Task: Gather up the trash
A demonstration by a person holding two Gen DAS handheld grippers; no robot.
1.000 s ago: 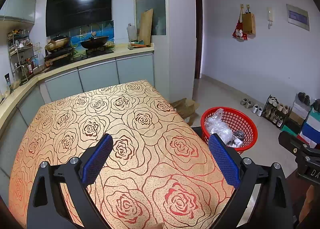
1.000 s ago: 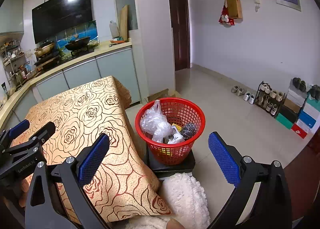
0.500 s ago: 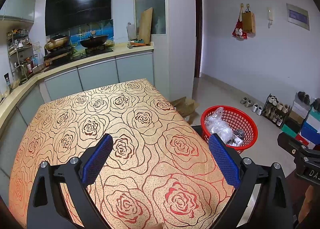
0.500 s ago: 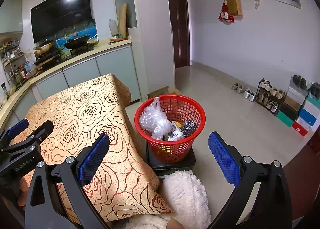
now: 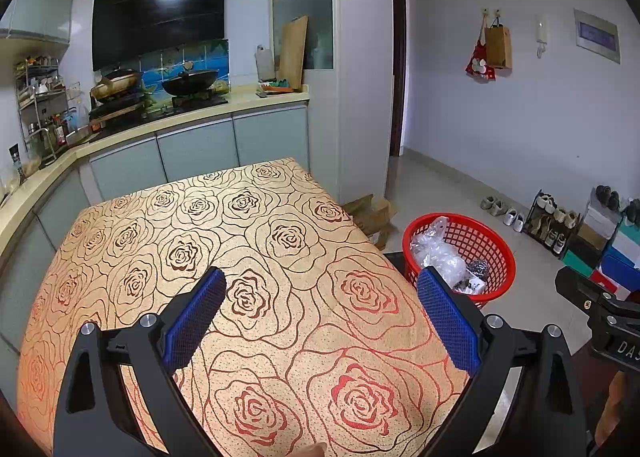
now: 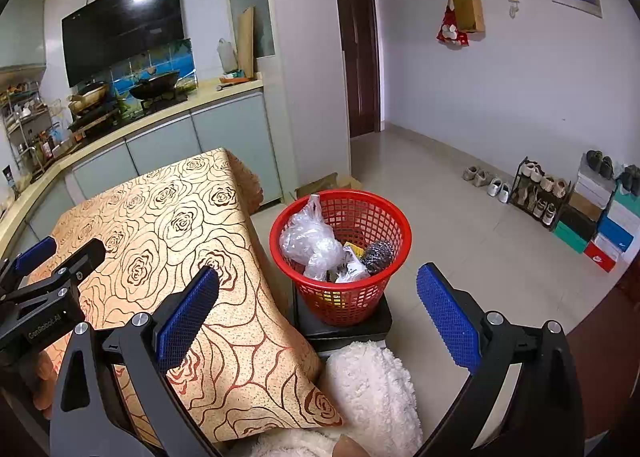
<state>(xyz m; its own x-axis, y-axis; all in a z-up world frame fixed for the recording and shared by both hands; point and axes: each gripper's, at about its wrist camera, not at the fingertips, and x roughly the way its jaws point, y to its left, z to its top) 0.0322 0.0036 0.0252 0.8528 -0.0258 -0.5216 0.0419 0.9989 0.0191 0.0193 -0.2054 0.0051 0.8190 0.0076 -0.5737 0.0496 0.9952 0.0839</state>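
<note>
The left gripper [image 5: 320, 315] hangs above the counter [image 5: 280, 257], which a rose-patterned cloth covers; its jaws stand wide apart and hold nothing. The right gripper [image 6: 318, 311] is also wide open and empty, just off the right edge of the counter, above a white fluffy cloth [image 6: 372, 385]. The red basket [image 6: 376, 217] stands on a black stand [image 6: 344, 331] on the floor, just beside the counter. Inside it lie a clear plastic bag [image 6: 306, 239], a steel scourer [image 6: 378, 253] and small wrappers [image 6: 352, 267]
</note>
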